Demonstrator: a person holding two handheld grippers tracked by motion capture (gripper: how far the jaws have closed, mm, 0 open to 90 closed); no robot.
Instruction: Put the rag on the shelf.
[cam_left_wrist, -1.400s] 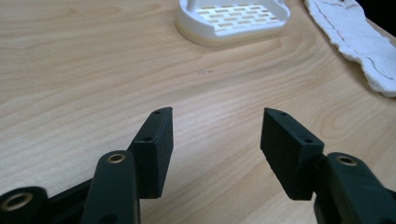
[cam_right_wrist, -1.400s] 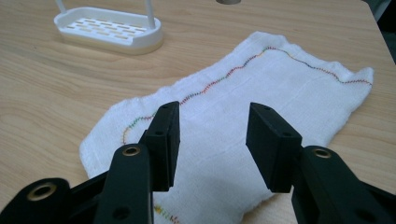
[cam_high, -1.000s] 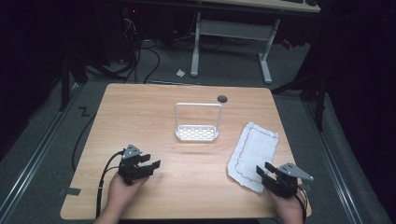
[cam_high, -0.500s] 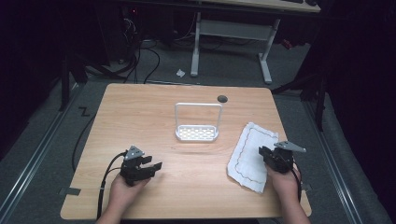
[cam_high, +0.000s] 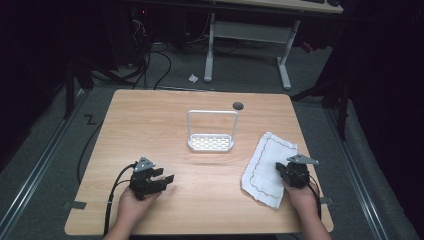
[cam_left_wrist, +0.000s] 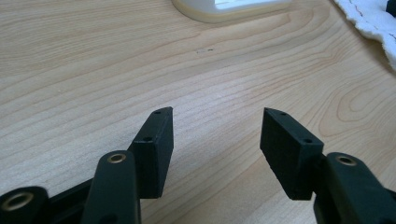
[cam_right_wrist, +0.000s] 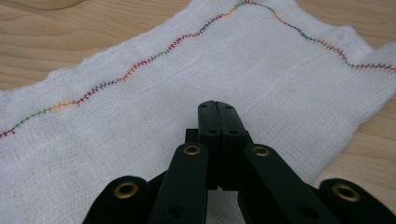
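Both right fingers (cam_right_wrist: 217, 116) have just closed flat together over the cloth (cam_right_wrist: 154, 107), so check they pinch fabric before lifting; left gripper (cam_left_wrist: 215, 140) waits open, empty.

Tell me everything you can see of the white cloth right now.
The cloth is a thin, gauzy white rectangle with a wavy line of multicoloured stitching near its edges. It lies spread flat, slightly rumpled, on the right side of the wooden table, to the right of the white rack. The right tool, jaws shut together, sits over its near part; whether any fabric is pinched between them I can't tell.
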